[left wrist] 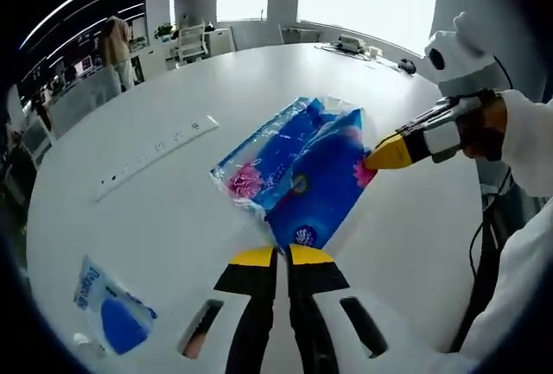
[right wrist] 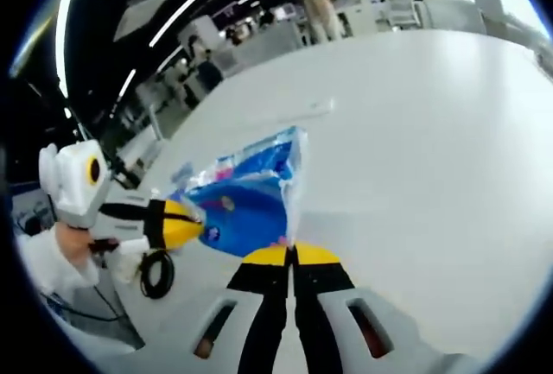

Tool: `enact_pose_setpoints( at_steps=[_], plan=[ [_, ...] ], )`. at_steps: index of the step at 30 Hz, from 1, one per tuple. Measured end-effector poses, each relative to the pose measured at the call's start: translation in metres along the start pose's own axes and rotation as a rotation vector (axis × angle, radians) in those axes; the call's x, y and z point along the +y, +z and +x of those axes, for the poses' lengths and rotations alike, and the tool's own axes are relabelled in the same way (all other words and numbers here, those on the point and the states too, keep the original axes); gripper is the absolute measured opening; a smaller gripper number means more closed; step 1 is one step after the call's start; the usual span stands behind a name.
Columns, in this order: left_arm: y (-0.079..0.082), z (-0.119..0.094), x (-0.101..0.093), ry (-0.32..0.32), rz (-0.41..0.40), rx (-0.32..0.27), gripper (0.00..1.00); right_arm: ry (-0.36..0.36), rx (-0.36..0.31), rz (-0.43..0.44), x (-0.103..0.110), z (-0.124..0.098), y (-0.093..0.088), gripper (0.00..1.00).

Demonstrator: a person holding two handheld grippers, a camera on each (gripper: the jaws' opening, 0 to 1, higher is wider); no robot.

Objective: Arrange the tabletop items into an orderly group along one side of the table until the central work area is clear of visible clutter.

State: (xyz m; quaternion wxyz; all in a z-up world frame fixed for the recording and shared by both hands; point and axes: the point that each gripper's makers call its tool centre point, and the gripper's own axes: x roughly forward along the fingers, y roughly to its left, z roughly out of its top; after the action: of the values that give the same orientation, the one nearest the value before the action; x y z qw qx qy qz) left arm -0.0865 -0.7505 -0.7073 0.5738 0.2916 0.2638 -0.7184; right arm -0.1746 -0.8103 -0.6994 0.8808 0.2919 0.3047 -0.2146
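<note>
Lying near the middle of the round white table (left wrist: 415,218), the blue tissue pack (left wrist: 298,175) is a crinkled clear-and-blue plastic packet with pink flower prints, and in the left gripper view it is held at two opposite ends. At its near end the left gripper (left wrist: 281,256) has its yellow-tipped jaws closed together on the packet's edge, just below a small round logo. At the packet's far right corner the right gripper (left wrist: 378,160) comes in from the right with its yellow tips pinched on the plastic, carried by a gloved hand (left wrist: 484,128) in a white sleeve. In the right gripper view the same packet (right wrist: 251,193) rises from the right gripper's (right wrist: 292,255) own jaws, which are pressed together on its lower edge, while the left gripper (right wrist: 194,218) meets the packet from the left. Whether the packet rests on the table or is lifted slightly off it cannot be told. Beyond the packet a long white power strip (left wrist: 155,156) lies flat on the tabletop, well apart from it. Near the left gripper, toward the table's edge, lies a second small packet (left wrist: 111,309) in clear plastic with a blue patch. At the table's far side sit a few small devices (left wrist: 359,46), too small to make out.
</note>
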Motion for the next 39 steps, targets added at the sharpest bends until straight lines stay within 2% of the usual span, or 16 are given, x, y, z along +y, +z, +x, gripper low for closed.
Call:
enact_pose_setpoints(
  at_steps=[8, 11, 19, 26, 35, 39],
  plan=[
    [0.023, 0.021, 0.015, -0.005, -0.023, 0.005, 0.01, -0.037, 0.023, -0.075, -0.023, 0.015, 0.02, 0.0],
    [0.026, 0.032, 0.019, -0.013, -0.022, 0.015, 0.0, -0.043, 0.034, -0.091, -0.031, 0.021, 0.022, 0.0],
    [0.016, 0.056, 0.024, -0.03, -0.034, 0.084, 0.01, -0.055, 0.128, -0.173, -0.05, 0.051, 0.012, 0.0],
    [0.01, 0.073, 0.033, -0.049, -0.064, 0.115, 0.01, -0.06, 0.142, -0.188, -0.062, 0.068, 0.012, 0.0],
    [0.0, 0.084, 0.043, -0.031, -0.084, 0.152, 0.01, -0.051, 0.174, -0.169, -0.065, 0.085, 0.002, 0.0],
    [-0.001, 0.086, 0.045, -0.025, -0.101, 0.151, 0.0, -0.053, 0.153, -0.187, -0.067, 0.088, 0.008, 0.0]
  ],
)
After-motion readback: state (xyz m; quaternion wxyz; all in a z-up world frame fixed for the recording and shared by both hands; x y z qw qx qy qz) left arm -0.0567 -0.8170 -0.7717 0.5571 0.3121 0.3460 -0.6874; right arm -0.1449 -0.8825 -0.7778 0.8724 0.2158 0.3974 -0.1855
